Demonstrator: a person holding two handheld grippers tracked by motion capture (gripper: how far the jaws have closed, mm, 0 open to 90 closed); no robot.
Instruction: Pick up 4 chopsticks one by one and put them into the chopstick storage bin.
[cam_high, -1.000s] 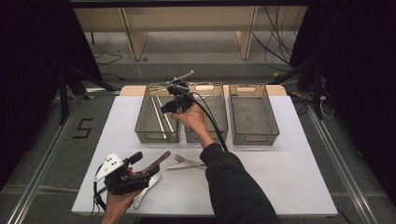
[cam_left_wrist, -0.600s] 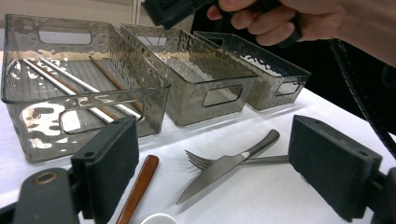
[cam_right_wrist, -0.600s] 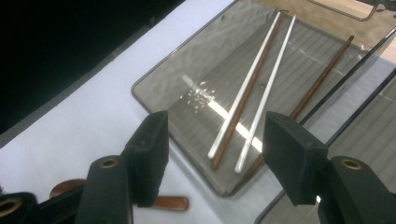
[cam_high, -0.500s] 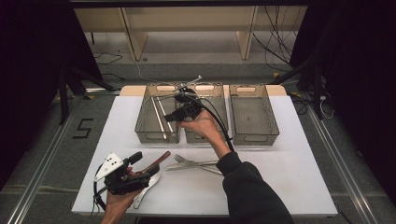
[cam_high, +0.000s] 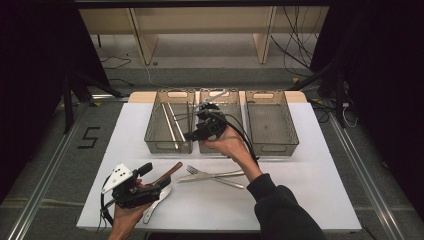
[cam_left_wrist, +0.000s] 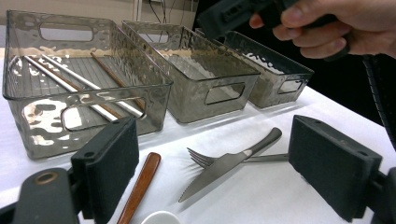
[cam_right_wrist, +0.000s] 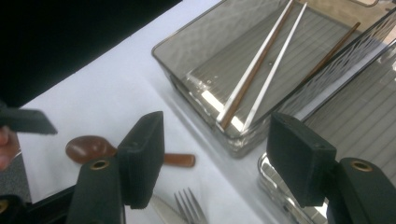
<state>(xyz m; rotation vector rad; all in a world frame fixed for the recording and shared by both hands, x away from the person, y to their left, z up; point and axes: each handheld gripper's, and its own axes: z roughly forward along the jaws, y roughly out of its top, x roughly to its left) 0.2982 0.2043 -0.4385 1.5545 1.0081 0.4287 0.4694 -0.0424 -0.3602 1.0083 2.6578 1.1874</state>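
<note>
White table (cam_high: 310, 190) | right gripper (cam_right_wrist: 215, 158) jaws opening wide (empty), above bins (cam_high: 169, 125)

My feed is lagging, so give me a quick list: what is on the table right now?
bins: three, clear grey, in a row at the table's far side.
chopsticks: several, silver and brown, in the left bin.
fork: one, silver, near front centre.
knife: one, silver, lying across the fork.
wooden spoon: one, brown, front left.
white spoon: one, front left.
table: white.
left gripper: jaws open, empty.
right gripper: jaws open, empty, by the middle bin.
</note>
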